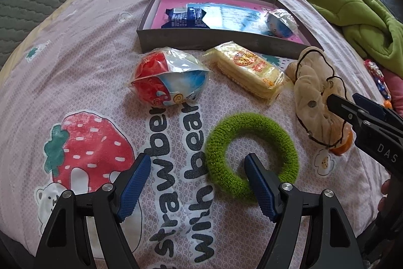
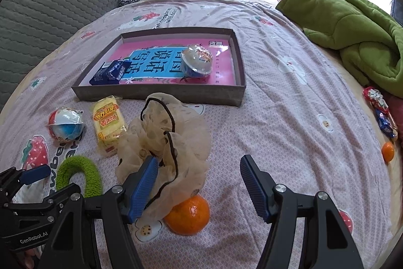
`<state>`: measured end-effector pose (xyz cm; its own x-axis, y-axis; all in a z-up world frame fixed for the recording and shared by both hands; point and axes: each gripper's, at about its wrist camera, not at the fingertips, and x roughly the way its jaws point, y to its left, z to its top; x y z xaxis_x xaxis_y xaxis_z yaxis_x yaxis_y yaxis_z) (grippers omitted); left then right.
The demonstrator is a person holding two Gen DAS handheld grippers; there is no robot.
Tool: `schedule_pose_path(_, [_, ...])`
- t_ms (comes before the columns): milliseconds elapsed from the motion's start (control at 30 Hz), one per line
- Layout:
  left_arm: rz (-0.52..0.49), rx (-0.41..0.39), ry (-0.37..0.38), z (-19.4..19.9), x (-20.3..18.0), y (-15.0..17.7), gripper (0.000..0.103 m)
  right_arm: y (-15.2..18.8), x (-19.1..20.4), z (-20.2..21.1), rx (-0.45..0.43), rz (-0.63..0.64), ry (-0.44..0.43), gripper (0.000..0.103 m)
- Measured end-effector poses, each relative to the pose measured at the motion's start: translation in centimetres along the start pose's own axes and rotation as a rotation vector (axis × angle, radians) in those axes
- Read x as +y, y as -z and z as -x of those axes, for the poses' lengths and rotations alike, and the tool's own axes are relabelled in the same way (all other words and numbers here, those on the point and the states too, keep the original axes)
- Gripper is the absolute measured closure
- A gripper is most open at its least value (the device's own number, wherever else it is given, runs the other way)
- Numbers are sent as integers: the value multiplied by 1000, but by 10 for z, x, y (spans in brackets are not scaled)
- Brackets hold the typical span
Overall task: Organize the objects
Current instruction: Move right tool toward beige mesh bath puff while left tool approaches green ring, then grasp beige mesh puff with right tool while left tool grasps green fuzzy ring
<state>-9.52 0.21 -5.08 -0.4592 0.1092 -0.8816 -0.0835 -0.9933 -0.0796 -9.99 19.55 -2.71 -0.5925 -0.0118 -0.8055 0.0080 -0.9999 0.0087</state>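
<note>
My left gripper (image 1: 197,168) sits low over the bedsheet (image 1: 100,54), its 2 fingers spread, 1 inside the green ring (image 1: 252,158). My right gripper (image 2: 199,173), also spread, straddles the beige scrunchie (image 2: 163,138) and orange (image 2: 189,214); the tray (image 2: 161,93) lies beyond.

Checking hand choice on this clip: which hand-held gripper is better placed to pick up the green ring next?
Left. The left hand-held gripper is open with one finger inside the green ring, straddling its band. The right hand-held gripper is open over the beige scrunchie.
</note>
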Motion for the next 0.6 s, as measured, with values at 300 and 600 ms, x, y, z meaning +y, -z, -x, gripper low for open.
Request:
schedule_pose_path(300, [-16,-22,-15,-6,-2,-3,25,0,2,-10,13,14,-5,38])
schedule_pose_path(600, [-22,-26,-7,-11,-1,-2,23,0,4,-18,32,26,-28,63])
